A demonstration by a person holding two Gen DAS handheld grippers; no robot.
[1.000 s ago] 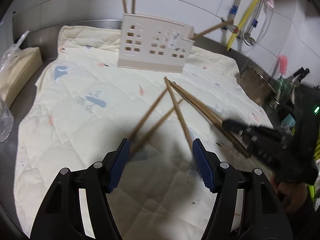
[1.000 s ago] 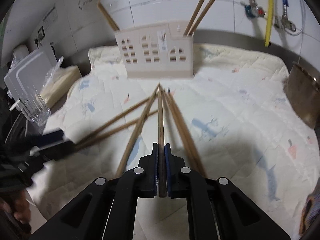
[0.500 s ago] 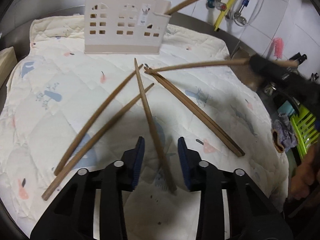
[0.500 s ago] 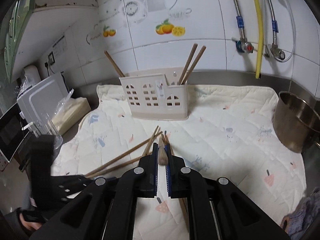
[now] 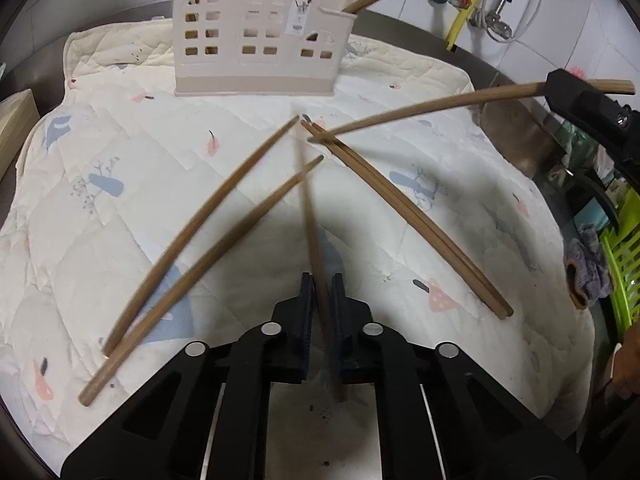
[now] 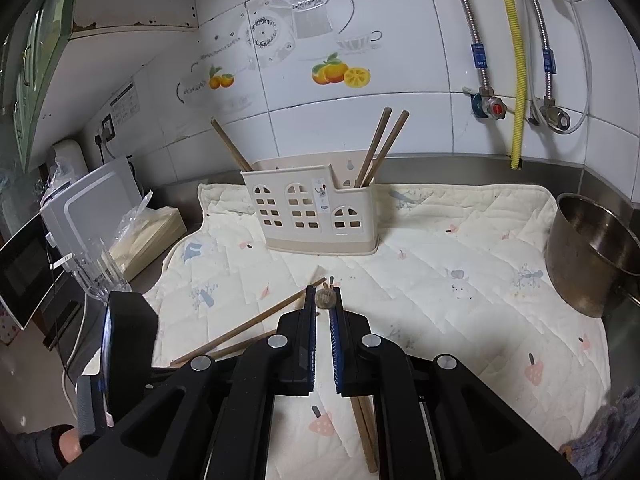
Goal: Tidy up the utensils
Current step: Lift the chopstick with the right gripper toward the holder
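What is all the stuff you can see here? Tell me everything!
quilt: one, cream with little pictures, over the counter
holder: one, beige, at the back of the quilt
chopsticks in holder: four, brown, two at each end
loose chopsticks: four, brown, lying on the quilt
left-held chopstick: one, brown, pointing at the holder
right-held chopstick: one, brown, raised above the quilt
pot: one, metal, right of the quilt
hose: one, yellow, on the tiled wall
left gripper: one, black with blue pads, shut on its chopstick
right gripper: one, same colours, shut on its chopstick
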